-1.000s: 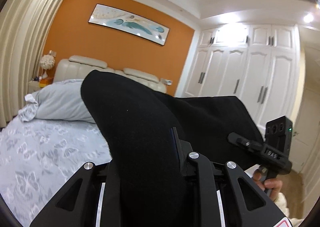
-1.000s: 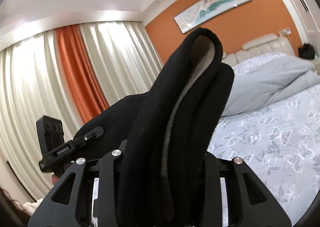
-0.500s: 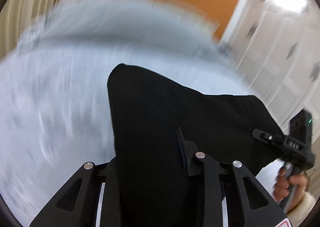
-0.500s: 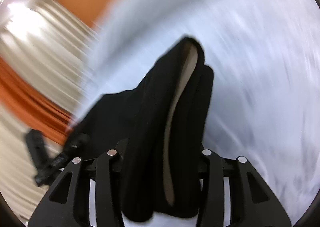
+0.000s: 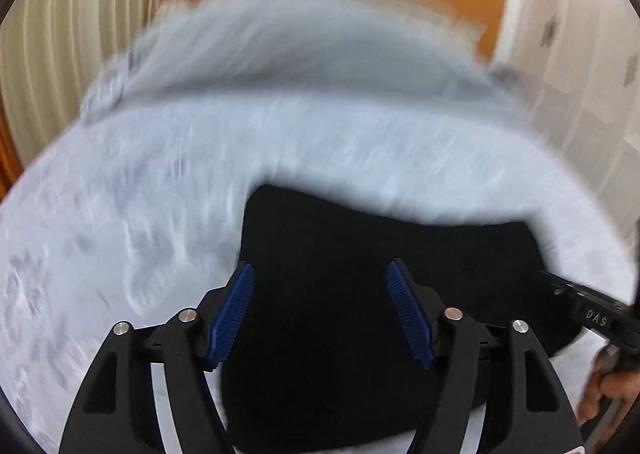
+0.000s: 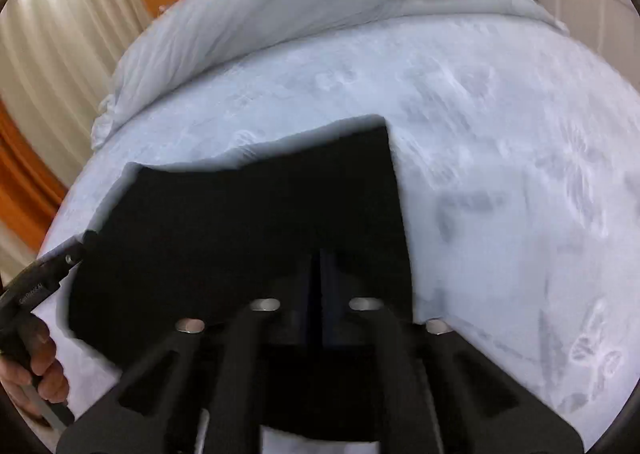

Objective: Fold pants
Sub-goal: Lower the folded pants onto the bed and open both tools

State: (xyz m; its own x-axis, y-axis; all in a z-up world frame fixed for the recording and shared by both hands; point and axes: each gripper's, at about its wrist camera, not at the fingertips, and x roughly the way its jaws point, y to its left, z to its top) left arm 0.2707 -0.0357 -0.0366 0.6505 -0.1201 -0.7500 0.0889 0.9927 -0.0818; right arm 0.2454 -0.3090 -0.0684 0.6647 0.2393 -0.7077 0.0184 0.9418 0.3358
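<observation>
The black pants (image 5: 460, 254) lie folded flat on the bed, also seen as a dark slab of pants (image 6: 240, 214) in the right wrist view. My left gripper (image 5: 320, 266) hovers over their left part. Its jaws are opening, its blue pads (image 5: 230, 314) stand wide apart, and they press on nothing. My right gripper (image 6: 320, 254) is shut above the pants' right edge, fingers together with no cloth seen between them. Each gripper shows at the other view's edge: right gripper (image 5: 592, 314), left gripper (image 6: 40, 286).
The bed sheet (image 6: 500, 174) is pale with a butterfly print. A grey duvet (image 6: 300, 6) is bunched along the far side. Pale curtains (image 5: 60, 34) hang at the left, white wardrobe doors (image 5: 580, 34) stand at the right. A hand (image 6: 40, 366) holds the left gripper.
Both grippers came down from in front of the wall to the bed and let go of the pants, which now lie flat. The left jaws spread wide; the right fingers closed together empty.
</observation>
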